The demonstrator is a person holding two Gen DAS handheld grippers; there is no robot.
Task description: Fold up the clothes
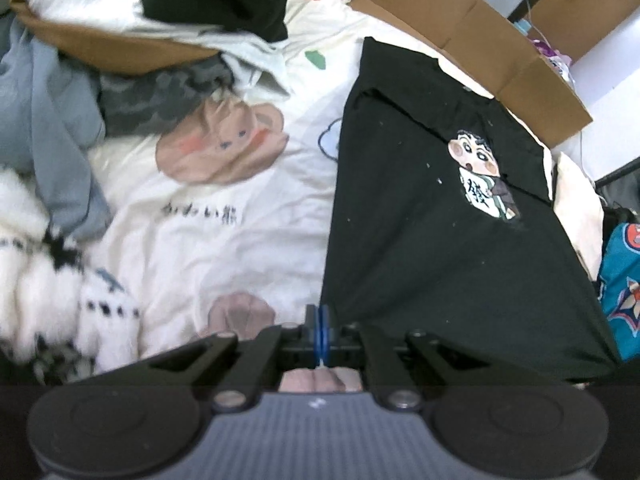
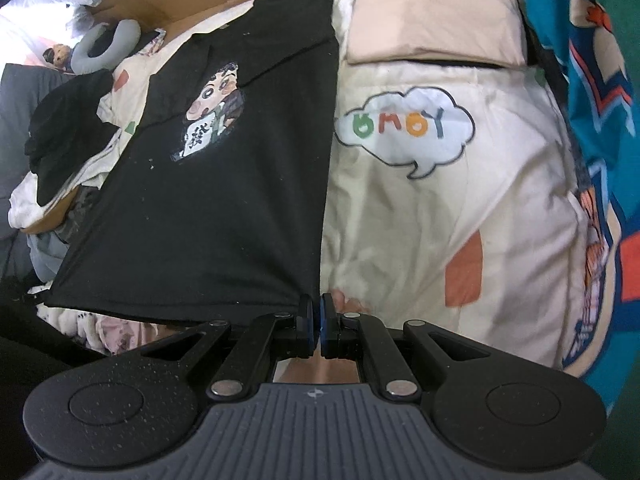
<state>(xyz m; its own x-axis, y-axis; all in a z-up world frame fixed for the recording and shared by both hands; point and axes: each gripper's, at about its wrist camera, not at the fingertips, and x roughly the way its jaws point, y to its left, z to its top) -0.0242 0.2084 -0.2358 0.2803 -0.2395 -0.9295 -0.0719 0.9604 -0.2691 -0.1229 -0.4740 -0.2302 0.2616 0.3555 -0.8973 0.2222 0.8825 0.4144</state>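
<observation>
Right wrist: both hand-held grippers [image 2: 316, 314] [image 1: 319, 320] seemingly pinch black shirt [image 2: 224, 208] hem corners.

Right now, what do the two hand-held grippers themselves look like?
They look alike. The left hand-held gripper and right hand-held gripper each have black scissor-style linkage arms with silver pivot pins, blue-edged finger pads, and a grey ribbed body flanked by two round black discs. No cables or sleeves are visible.
</observation>
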